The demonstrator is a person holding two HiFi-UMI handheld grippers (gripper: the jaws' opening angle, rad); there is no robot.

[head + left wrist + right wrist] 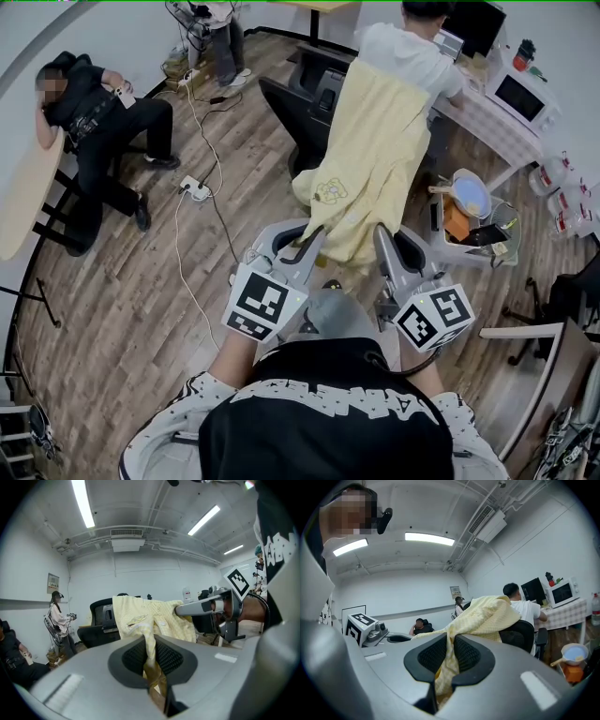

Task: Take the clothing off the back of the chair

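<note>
The chair [520, 634] is the biggest thing I have to work around: a black office chair with a person in a white shirt [405, 52] seated in it, facing the worktop [487, 117] beyond. Over the top edge of its back hangs the clothing [370, 159], a pale yellow garment with a fine woven texture and an embroidered patch [330, 192] low on it. It covers the chair back from the top edge down and trails towards me. I judge it light and thoroughly soft, with no stiffness of its own, so it will sag, stretch and swing wherever I leave it unsupported. It could also catch on the top edge of the chair back or on the sitter's shoulders if I pull it flat. It looks neither fragile nor slippery, and the weave should give the pads plenty to bite on. The left tool [151, 656] is clamped on a gathered fold of the lower hem, with the cloth running up between its ribbed pads [133, 657]. The right tool [450, 656] pinches another fold of the same hem, just beside the left. Both holds sit low, so in my judgement lifting up and over the top edge will suit this cloth better than a straight tug.
</note>
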